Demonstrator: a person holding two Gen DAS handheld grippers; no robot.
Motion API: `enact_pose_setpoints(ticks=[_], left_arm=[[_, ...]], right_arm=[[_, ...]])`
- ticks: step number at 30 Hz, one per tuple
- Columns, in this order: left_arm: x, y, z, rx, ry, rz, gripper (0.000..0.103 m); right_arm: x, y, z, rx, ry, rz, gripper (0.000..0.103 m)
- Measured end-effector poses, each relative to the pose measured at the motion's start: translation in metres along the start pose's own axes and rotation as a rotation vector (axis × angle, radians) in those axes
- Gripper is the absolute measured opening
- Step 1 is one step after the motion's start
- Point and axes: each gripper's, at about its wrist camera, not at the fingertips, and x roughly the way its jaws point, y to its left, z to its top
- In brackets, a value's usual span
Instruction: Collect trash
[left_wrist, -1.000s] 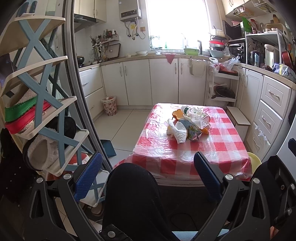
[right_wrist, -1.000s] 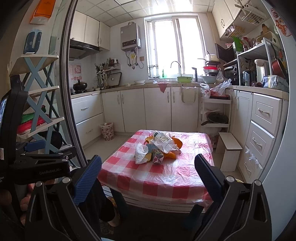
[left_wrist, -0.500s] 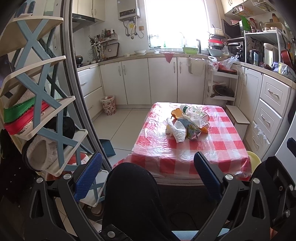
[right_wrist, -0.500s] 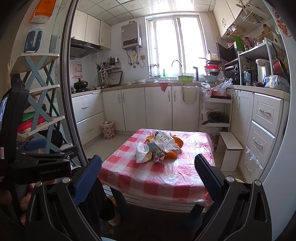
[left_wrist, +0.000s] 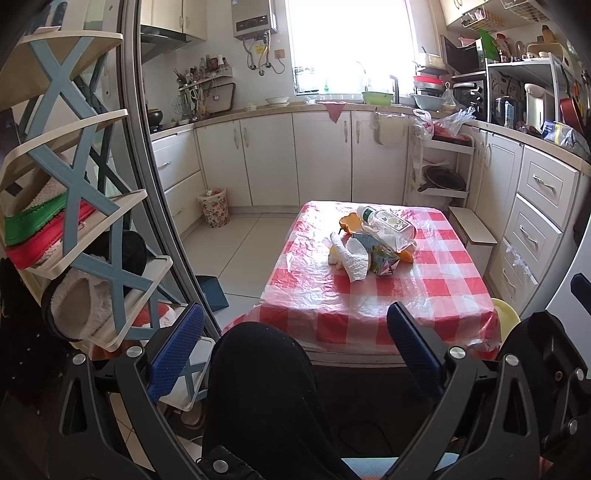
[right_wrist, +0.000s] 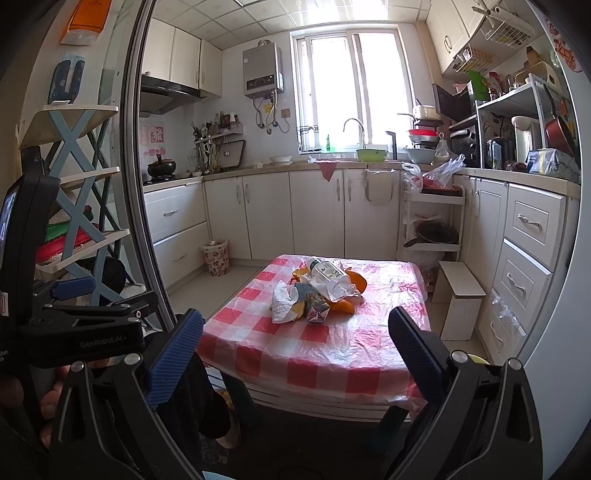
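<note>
A pile of trash (left_wrist: 371, 245) lies on a low table with a red-and-white checked cover (left_wrist: 436, 295): a clear plastic bottle (left_wrist: 388, 223), crumpled white paper (left_wrist: 352, 260), a small carton (left_wrist: 384, 264) and orange peel. The pile also shows in the right wrist view (right_wrist: 319, 291). A flowered waste bin (left_wrist: 213, 206) stands on the floor by the left cabinets, also in the right wrist view (right_wrist: 216, 256). My left gripper (left_wrist: 295, 350) is open and empty, well short of the table. My right gripper (right_wrist: 293, 354) is open and empty, before the table's near edge.
A shoe rack (left_wrist: 74, 221) and a curved door frame (left_wrist: 162, 206) stand close on the left. A white step stool (left_wrist: 472, 236) and drawers (left_wrist: 535, 229) flank the table on the right. A dark-clad knee (left_wrist: 266, 387) fills the lower middle of the left view.
Both views have drifted slightly: the table and trash pile sit a touch lower and closer than a second ago. Both grippers stay open.
</note>
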Motion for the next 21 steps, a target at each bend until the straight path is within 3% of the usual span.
enact_pose_setpoints(ticks=[21], left_arm=[[0.0035, 0.0016, -0.0017, 0.000, 0.024, -0.015, 0.095]], right_arm=[[0.0000, 0.0043, -0.0021, 0.002, 0.008, 0.002, 0.096]])
